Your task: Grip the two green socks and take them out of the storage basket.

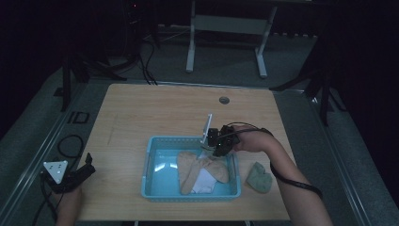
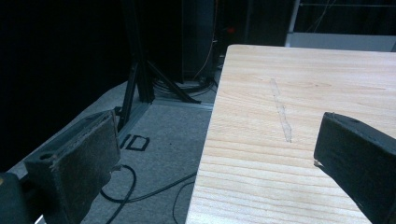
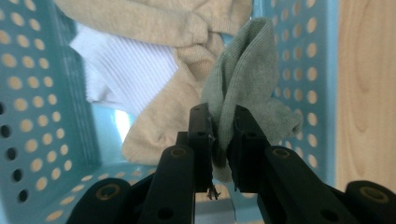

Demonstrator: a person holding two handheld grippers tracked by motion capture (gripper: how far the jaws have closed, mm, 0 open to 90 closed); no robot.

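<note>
On the wooden table [image 1: 155,108], right tongs [image 3: 223,135] pinch a green sock [image 3: 243,79]; left tongs [image 2: 210,154] gape wide.

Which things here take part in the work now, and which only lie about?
In the work: right gripper, shut on grey-green sock; blue basket; beige socks; white sock; another grey-green sock.

Lying about: left gripper, open at the table edge; floor cables.

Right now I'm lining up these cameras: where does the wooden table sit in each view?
High view: the table fills the centre.
Left gripper view: the right half.
Right gripper view: a strip at the right edge.
Landmark: the blue basket, in high and right gripper views.
</note>
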